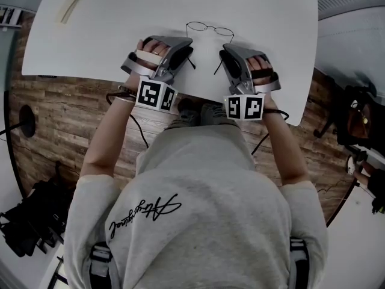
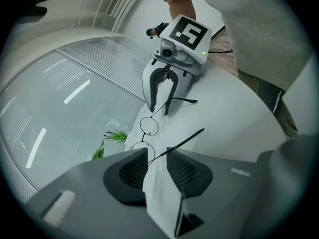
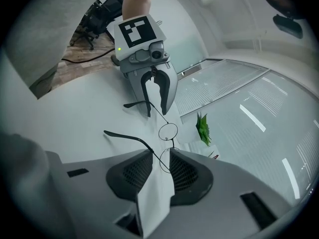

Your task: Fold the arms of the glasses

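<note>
Glasses (image 1: 209,29) with thin wire rims sit open on the white worktop (image 1: 120,35), lenses away from the person and both arms pointing back toward them. The left tool (image 1: 185,52) and the right tool (image 1: 227,54) flank the frame, 1 at each arm.

In the left gripper view the left tool (image 2: 157,171) has its jaws a narrow gap apart, with the left arm (image 2: 182,141) crossing just at their tips, unclamped. The right gripper view shows the same: the right tool (image 3: 159,171) is narrowly parted, and the right arm (image 3: 124,135) runs down between its jaws without being pinched.

Folding should go best 1 arm at a time. I judge it wise to steady the frame with 1 tool near a hinge, then sweep the other arm inward with a light push far from its hinge, since the wire looks easily bent and the frame will likely slide on the smooth surface. The 2nd arm then folds over the 1st.

Count: 1 pair of glasses, 2 lenses, 2 arms, 2 tools, 1 green plant (image 3: 202,127), 1 pale strip (image 1: 72,3) at the far left corner.
</note>
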`<state>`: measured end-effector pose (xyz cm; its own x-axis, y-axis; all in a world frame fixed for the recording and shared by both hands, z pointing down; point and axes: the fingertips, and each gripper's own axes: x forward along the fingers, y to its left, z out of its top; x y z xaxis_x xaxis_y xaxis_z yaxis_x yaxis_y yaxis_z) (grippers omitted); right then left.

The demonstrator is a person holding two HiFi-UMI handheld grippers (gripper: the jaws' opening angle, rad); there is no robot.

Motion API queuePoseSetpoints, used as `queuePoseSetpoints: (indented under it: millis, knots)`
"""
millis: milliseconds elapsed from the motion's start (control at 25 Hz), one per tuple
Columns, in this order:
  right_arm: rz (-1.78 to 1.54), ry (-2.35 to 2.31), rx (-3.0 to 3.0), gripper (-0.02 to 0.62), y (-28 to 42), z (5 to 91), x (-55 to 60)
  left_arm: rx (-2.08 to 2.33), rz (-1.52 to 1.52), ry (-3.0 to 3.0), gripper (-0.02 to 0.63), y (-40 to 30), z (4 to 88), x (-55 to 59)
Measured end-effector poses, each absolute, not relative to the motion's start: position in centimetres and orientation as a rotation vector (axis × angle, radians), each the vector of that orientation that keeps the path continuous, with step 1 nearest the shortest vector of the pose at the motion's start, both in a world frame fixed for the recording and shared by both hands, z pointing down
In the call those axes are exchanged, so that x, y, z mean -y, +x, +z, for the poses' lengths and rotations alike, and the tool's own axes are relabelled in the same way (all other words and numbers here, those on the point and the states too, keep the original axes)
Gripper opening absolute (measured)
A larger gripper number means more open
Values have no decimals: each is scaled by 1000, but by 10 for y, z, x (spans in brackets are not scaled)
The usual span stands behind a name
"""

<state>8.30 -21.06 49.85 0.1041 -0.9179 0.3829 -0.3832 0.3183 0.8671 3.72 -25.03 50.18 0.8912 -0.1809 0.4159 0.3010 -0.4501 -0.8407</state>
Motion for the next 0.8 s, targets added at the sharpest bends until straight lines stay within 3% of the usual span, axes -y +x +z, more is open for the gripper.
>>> queuePoseSetpoints:
  millis: [120, 560, 800]
  knots:
    - [-615, 1260, 1481, 37, 82, 498, 209, 76, -537, -1973, 60, 38, 500, 248]
    - [-616, 1376, 1531, 0, 95, 468, 215, -96, -503, -2190, 2, 41, 470, 259]
    - [-225, 1457, 1807, 2, 105, 455, 212, -131, -573, -2471, 2, 41, 458, 255]
